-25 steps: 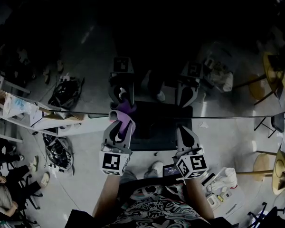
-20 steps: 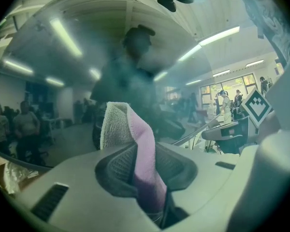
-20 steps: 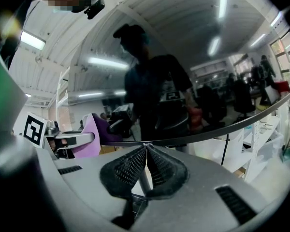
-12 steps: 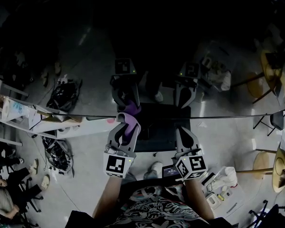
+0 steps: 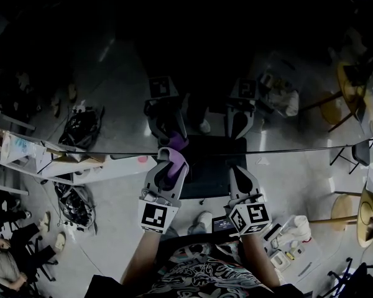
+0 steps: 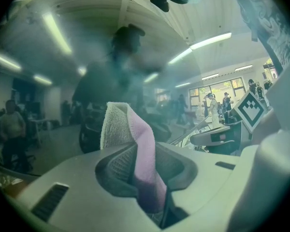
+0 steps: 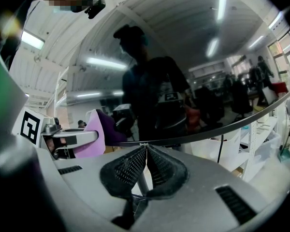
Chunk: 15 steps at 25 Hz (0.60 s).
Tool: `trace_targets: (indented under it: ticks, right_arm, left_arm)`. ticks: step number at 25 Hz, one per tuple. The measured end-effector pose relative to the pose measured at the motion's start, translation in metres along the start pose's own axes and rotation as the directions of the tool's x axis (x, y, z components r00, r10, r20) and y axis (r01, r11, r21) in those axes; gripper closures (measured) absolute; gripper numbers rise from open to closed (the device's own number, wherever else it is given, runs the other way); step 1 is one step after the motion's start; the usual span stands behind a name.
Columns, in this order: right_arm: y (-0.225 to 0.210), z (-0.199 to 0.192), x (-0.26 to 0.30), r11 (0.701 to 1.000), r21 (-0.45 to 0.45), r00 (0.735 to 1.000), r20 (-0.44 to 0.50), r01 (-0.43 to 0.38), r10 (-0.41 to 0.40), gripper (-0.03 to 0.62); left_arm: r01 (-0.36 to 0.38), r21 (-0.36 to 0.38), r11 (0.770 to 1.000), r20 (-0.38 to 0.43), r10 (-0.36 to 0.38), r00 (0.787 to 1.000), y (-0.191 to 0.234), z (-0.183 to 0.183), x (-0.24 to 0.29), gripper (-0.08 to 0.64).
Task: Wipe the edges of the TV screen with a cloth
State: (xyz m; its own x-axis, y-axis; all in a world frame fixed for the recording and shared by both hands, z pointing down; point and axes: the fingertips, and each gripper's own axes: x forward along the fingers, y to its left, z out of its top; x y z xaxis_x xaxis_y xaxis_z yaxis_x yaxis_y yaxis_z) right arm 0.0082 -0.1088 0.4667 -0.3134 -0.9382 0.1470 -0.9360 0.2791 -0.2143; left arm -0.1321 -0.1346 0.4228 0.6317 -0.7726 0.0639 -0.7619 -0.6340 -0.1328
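- The cloth [image 5: 174, 159] is a purple strip pinched in your left gripper [image 5: 166, 167]. Its free end sticks out past the jaw tips and lies against the thin near edge of the TV screen [image 5: 298, 149].
- In the left gripper view the cloth [image 6: 141, 151] is folded and runs up from the gap between the ribbed pads [image 6: 117, 166], purple on one face and pale towelling on the other. The jaws are clamped on it.
- The TV screen's dark glass [image 5: 112, 73] stretches away beyond that edge and mirrors both of your grippers and the cloth.
- Your right gripper [image 5: 238, 169] is just to the right of the left one and holds nothing. In its own view the right gripper [image 7: 146, 148] has its pads pressed together, with the tips right up at the screen's dark bezel [image 7: 217, 129].
- A white shelf unit [image 5: 81, 160] stands to your left and wooden stools [image 5: 342, 216] to your right.
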Motion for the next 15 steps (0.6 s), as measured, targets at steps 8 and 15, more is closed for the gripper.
trace_targets:
  ticks: [8,15]
  right_arm:
    - [-0.012,0.002,-0.009,1.000,0.007,1.000,0.008,0.027,-0.027,0.563]
    - [-0.029,0.001,-0.021,0.998,0.016,0.998,0.010,0.062,-0.062,0.563]
  left_arm:
    - [0.049,0.011,0.999,-0.021,-0.048,0.999,-0.018,0.001,0.010,0.454]
    - [0.104,0.022,0.994,-0.036,-0.103,0.994,-0.041,0.003,0.023,0.454]
